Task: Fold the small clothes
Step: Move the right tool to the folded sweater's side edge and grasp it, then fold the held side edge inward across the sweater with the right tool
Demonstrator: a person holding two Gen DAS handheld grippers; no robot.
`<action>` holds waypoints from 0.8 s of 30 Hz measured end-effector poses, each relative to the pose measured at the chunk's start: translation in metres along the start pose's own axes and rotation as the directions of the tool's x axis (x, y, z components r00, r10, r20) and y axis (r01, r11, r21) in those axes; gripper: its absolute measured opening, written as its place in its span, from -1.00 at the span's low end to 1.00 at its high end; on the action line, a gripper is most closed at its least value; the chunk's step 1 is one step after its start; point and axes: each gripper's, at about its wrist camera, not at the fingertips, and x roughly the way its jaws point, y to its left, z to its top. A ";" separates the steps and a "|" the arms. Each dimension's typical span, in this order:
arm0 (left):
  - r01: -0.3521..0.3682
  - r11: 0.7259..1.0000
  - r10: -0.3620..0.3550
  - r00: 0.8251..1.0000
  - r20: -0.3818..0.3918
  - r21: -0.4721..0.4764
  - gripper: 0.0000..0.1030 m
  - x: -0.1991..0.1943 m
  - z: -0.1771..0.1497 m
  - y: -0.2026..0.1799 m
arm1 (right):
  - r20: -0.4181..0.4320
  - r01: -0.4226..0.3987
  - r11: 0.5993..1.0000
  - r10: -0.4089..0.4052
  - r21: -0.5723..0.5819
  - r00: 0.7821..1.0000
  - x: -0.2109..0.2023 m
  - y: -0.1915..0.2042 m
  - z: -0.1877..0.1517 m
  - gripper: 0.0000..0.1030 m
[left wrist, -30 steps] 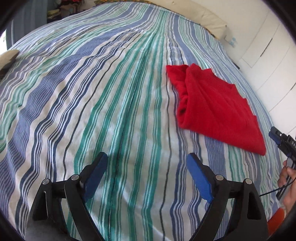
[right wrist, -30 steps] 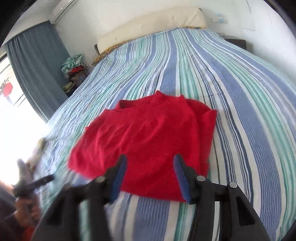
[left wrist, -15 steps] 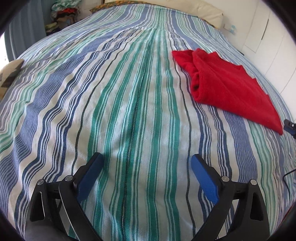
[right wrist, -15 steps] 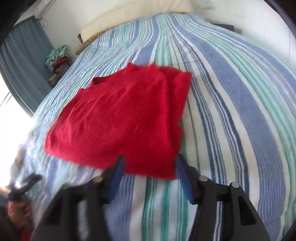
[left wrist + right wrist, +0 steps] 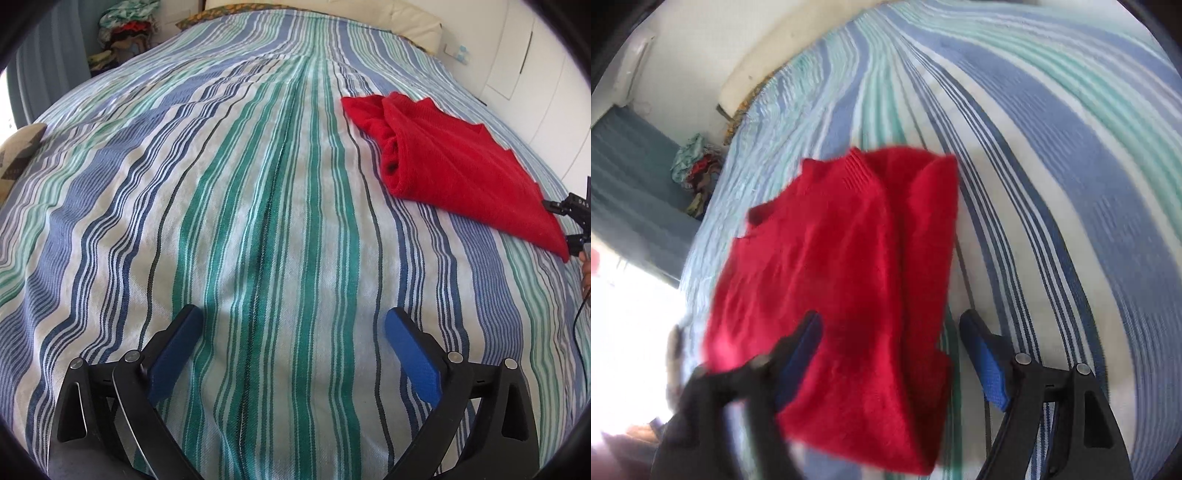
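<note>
We see a red sweater (image 5: 846, 280), partly folded, lying on the striped bed (image 5: 1071, 192) at centre frame in the right wrist view. The right gripper (image 5: 890, 328) straddles its near edge, jaws opening, gripping nothing; the left gripper (image 5: 293, 325) hovers wide and empty over bare sheet. We judge a fold is next, needing a pinch on that near edge.

Folded sweater (image 5: 454, 170) lies flat on the bedspread (image 5: 258, 221), toward the bed's right side in the left wrist view, collar end toward the headboard end. Pillow (image 5: 406, 22) sits at the far end of the bed, behind the sweater. Clothes pile (image 5: 125, 33) beyond the bed's far left corner, beside the curtain (image 5: 631, 184). Cushion (image 5: 18, 155) at the bed's left edge. Left gripper (image 5: 293, 334) over bare bedspread, left of and nearer than the sweater, well apart. Right gripper (image 5: 890, 336) over the sweater's near hem, sweater edge between its fingers. Wardrobe doors (image 5: 535, 55) right of the bed.
</note>
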 end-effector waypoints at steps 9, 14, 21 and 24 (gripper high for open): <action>0.015 1.000 -0.015 1.000 -0.012 -0.009 0.97 0.003 0.002 0.001 | 0.087 -0.056 0.992 0.066 -0.113 0.994 -0.035 0.100 0.018 -0.82; 0.031 0.999 -0.031 0.999 -0.015 -0.017 0.97 0.002 0.002 0.003 | 0.019 -0.115 0.948 0.126 -0.297 0.992 -0.010 0.229 0.007 -0.82; 0.034 0.999 -0.035 0.999 -0.009 -0.007 0.97 0.001 -0.001 0.004 | -0.204 -0.197 0.920 0.133 -0.337 0.970 0.109 0.306 -0.049 -0.43; 0.040 0.999 -0.040 0.999 -0.011 -0.011 0.97 0.000 -0.001 0.005 | -0.260 -0.378 0.902 0.320 -0.211 0.911 0.109 0.296 -0.056 -0.35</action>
